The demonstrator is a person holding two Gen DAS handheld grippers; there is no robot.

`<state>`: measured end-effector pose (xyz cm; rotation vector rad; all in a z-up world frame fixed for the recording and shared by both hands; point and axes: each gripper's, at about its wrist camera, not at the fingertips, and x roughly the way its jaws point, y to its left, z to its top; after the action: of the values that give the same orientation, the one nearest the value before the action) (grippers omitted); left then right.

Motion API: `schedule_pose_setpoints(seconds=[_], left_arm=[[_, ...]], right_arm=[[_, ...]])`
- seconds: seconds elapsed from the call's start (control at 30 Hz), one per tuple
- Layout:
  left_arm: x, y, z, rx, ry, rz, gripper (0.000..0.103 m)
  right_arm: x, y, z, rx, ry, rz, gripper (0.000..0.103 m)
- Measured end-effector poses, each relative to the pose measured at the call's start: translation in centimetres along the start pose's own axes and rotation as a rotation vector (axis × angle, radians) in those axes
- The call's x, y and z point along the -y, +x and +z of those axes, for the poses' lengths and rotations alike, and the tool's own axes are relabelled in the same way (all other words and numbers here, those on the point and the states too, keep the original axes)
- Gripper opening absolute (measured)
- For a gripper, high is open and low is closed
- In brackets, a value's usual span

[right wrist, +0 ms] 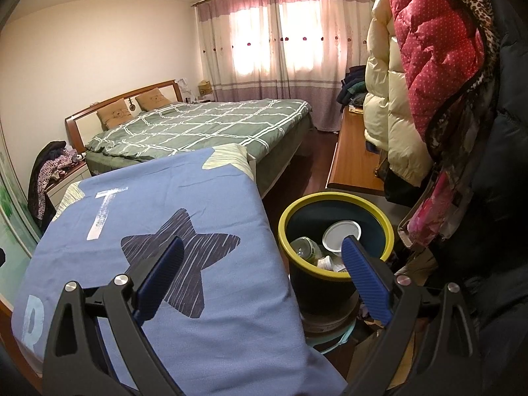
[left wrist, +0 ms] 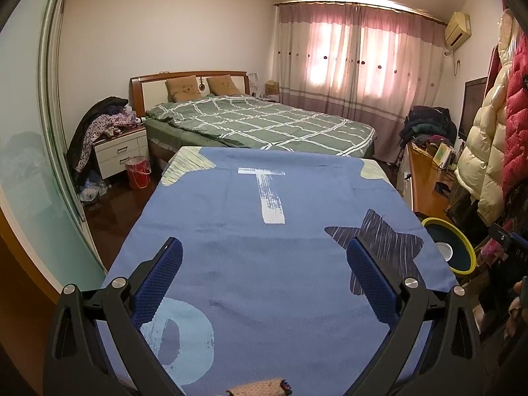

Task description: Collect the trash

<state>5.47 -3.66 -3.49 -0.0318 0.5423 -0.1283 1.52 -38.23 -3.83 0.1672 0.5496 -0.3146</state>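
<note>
We hold our left tongs (left wrist: pixel 264 257) wide open over the blue cloth (left wrist: pixel 250 264), and nothing is between the two blue fingers (left wrist: pixel 158 280). Our right tongs (right wrist: pixel 262 257) are wide open too, with nothing in them. One right finger hangs over the dark star (right wrist: pixel 198 264) on the cloth, and the other hangs over the trash bin (right wrist: pixel 333 274).

The bin is dark with a yellow rim, and it stands just beside the right edge of the cloth-covered table. The trash is inside it: we see a round white lid (right wrist: pixel 341 234), a clear jar (right wrist: pixel 305 247) and a small white crumpled bit (right wrist: pixel 326 262). From the left tongs we see only part of the bin (left wrist: pixel 452 247), off to the right.

The cloth has a white T (left wrist: pixel 269 194) and a pale blue letter (left wrist: pixel 184 340) on it.

Past the table is a bed (left wrist: pixel 260 122) with a green checked cover. Puffy coats (right wrist: pixel 429 76) hang on the right.
</note>
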Motion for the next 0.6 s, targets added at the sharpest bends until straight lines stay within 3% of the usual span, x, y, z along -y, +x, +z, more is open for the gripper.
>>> schedule_pose_setpoints(seconds=[0.6], left_arm=[[0.23, 0.31, -0.37, -0.007, 0.0, -0.001, 0.098]], right_arm=[[0.04, 0.11, -0.03, -0.002, 0.0, 0.002, 0.091]])
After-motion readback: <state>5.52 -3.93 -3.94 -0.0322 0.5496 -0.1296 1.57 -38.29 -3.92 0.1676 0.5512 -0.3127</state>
